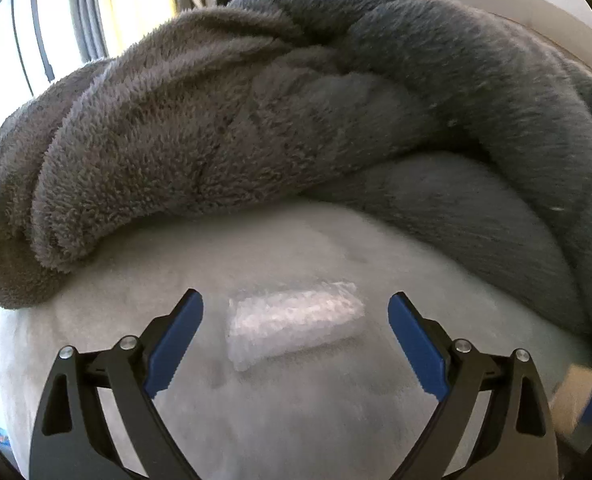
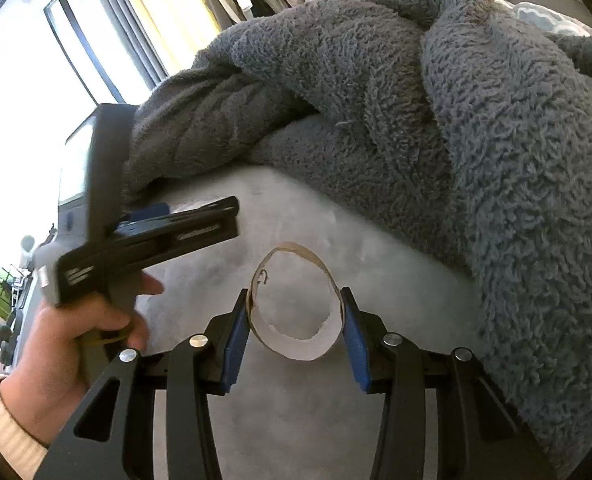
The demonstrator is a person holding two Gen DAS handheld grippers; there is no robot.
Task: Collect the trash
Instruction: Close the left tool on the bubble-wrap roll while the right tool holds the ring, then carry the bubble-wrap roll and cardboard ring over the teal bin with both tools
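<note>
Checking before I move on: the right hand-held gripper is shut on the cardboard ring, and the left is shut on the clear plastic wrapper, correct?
Not quite. The left wrist view shows the left hand-held gripper open around the clear plastic wrapper, not shut. The right hand-held gripper does hold the cardboard ring.

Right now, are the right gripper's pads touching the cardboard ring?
Touching. The right wrist view shows the right gripper with both blue pads pressed against the sides of the cardboard ring.

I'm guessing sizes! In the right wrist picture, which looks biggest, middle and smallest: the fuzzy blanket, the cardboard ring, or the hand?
1. Blanket, biggest.
2. Hand and cardboard ring look similar; both sit near the camera, so no ranking.
</note>
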